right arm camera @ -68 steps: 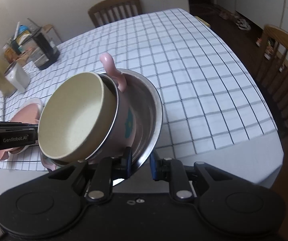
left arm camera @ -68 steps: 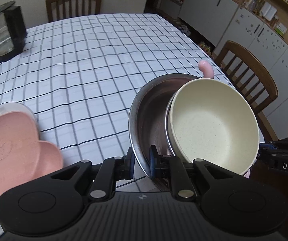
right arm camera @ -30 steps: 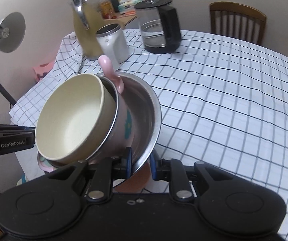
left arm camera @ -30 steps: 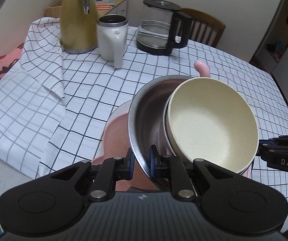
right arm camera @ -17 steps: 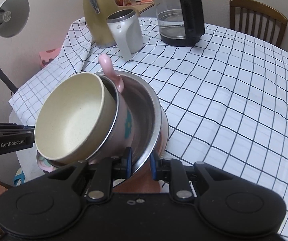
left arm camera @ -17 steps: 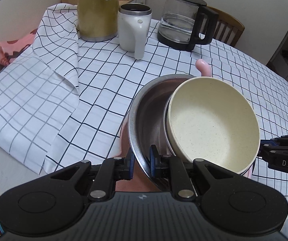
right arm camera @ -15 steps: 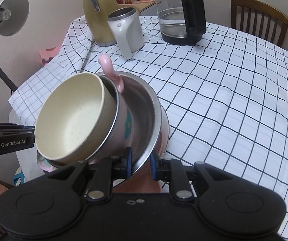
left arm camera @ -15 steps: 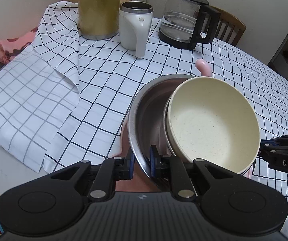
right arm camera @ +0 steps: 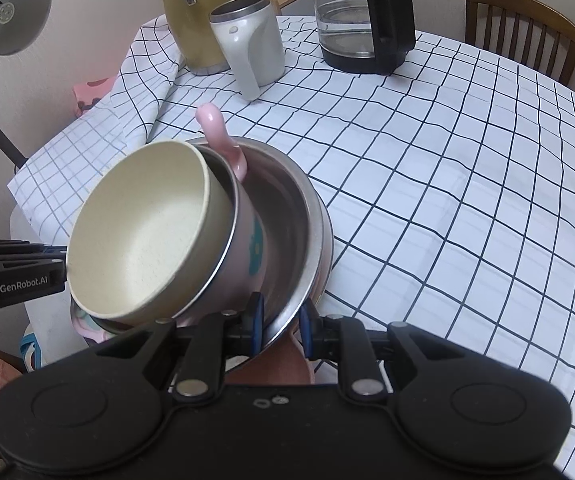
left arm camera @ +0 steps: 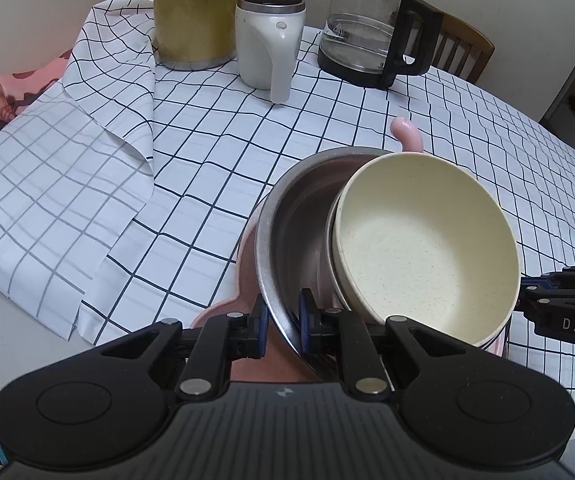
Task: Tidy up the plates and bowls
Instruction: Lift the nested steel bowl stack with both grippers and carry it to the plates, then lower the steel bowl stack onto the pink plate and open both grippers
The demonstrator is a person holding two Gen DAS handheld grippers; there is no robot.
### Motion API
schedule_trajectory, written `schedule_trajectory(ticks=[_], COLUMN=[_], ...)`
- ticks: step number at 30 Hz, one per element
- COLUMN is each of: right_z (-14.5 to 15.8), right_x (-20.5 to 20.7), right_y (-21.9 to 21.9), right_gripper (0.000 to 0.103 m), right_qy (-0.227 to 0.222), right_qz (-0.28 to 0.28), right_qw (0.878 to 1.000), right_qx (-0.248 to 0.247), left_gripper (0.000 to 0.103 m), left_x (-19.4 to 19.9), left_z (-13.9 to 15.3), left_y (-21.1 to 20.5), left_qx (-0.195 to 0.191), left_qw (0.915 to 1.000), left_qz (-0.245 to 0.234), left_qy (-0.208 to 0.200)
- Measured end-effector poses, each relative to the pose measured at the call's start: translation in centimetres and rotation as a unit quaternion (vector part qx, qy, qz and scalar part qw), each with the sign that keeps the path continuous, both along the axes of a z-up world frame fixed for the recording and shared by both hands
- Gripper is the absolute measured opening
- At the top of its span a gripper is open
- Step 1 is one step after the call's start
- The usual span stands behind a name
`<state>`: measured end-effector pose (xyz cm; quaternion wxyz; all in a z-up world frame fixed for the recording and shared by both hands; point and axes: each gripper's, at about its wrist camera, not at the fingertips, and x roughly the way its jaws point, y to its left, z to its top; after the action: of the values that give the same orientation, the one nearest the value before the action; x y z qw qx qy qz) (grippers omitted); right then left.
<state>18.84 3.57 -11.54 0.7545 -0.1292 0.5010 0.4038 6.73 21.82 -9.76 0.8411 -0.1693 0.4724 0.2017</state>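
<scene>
The left gripper (left arm camera: pixel 280 322) has its fingers clamped on the near rim of the large round stainless-steel bowl (left arm camera: pixel 287 236), and the right gripper (right arm camera: pixel 280 320) has its fingers clamped on the opposite rim of that same steel bowl (right arm camera: pixel 299 216), so the bowl hangs tilted above the checked-cloth surface (left arm camera: pixel 191 176). Inside the steel bowl sits a pink handled cup-bowl with a teal print (right arm camera: pixel 253 240), and nested in that a cream speckled round bowl (left arm camera: pixel 423 240); just beneath the steel bowl lies a pink plate (left arm camera: pixel 247 256), while beyond it stand a white lidded mug (left arm camera: pixel 267 36), a yellow kettle (left arm camera: pixel 193 8) and a glass coffee carafe (left arm camera: pixel 371 28)
</scene>
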Motion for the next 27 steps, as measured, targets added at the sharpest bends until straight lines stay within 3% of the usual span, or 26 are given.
schedule_trajectory(ticks=[16, 27], right_z=[-0.5, 0.1], right_x=[-0.1, -0.6], right_y=[-0.4, -1.2], right_gripper=[0.020, 0.038], right_qy=[-0.001, -0.015], right_qz=[-0.008, -0.021], right_qw=[1.000, 1.000], right_qx=[-0.008, -0.004], left_gripper=[0.014, 0.018], left_x=[0.5, 0.0], left_z=[-0.7, -0.4], left_y=[-0.5, -0.9], left_qx=[0.001, 0.026], left_qw=[1.0000, 0.9995], left_qz=[-0.004, -0.002], left_qy=[0.008, 0.018])
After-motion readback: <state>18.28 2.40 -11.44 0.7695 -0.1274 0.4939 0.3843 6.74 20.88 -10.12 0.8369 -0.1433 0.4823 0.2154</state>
